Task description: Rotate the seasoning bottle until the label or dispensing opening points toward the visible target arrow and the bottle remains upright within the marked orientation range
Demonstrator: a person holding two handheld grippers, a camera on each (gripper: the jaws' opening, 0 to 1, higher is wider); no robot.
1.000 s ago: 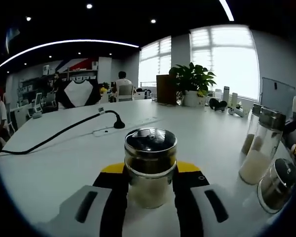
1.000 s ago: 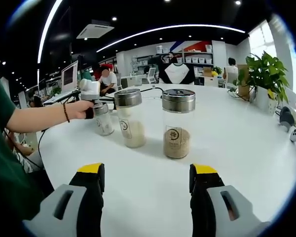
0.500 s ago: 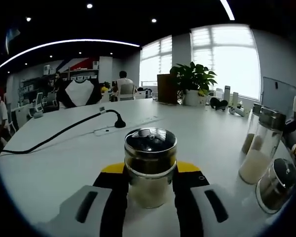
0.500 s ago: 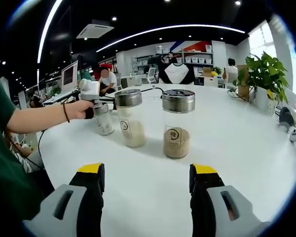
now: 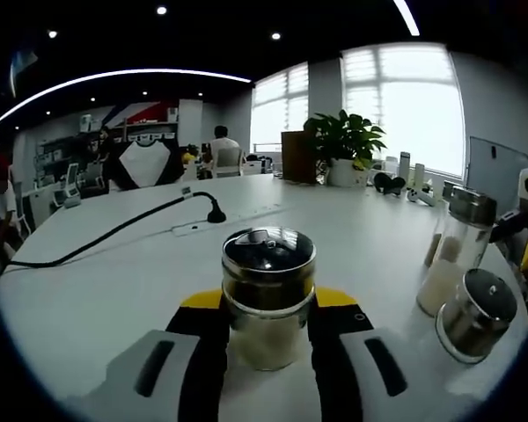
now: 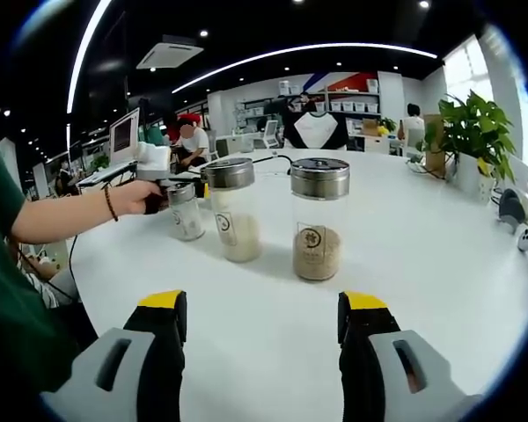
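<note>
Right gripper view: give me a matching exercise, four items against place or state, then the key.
Items:
1. small bottle
2. middle bottle
3. brown-filled bottle
4. right tool

States:
A. open, holding nothing
B. nearest the potted plant
C. clamped in the left tool
D. white contents, between the other two

Pairs: 1-C, 2-D, 3-B, 4-A
</note>
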